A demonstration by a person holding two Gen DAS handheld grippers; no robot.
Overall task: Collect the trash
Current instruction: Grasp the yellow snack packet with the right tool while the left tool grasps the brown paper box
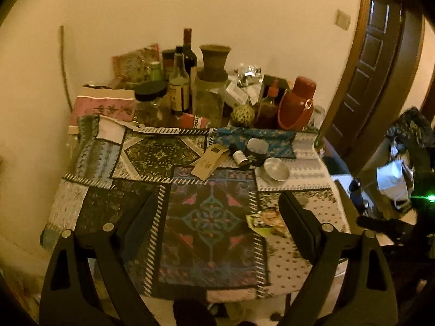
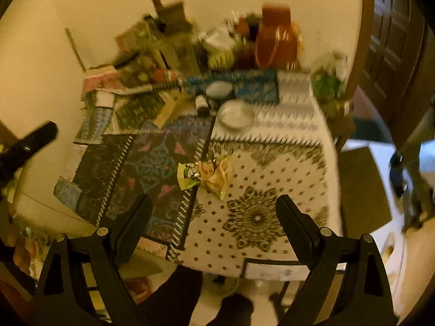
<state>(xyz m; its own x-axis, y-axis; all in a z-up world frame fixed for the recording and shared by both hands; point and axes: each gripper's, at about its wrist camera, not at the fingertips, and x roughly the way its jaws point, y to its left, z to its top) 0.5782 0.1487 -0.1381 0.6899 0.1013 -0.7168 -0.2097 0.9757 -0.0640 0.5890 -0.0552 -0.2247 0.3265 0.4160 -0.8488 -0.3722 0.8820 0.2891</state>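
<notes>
Your right gripper (image 2: 214, 217) hangs above the near edge of the table (image 2: 272, 250), jaws wide apart, holding nothing. Your left gripper (image 1: 217, 217) is the same: wide and empty. The crumpled snack wrapper (image 2: 206, 175) lies just past your right fingers, on the cloth. It is light, so it could slide away if you push it. Farther back, the small tin (image 2: 236, 114) and bottles (image 1: 179, 81) could tip if you reach too far.
</notes>
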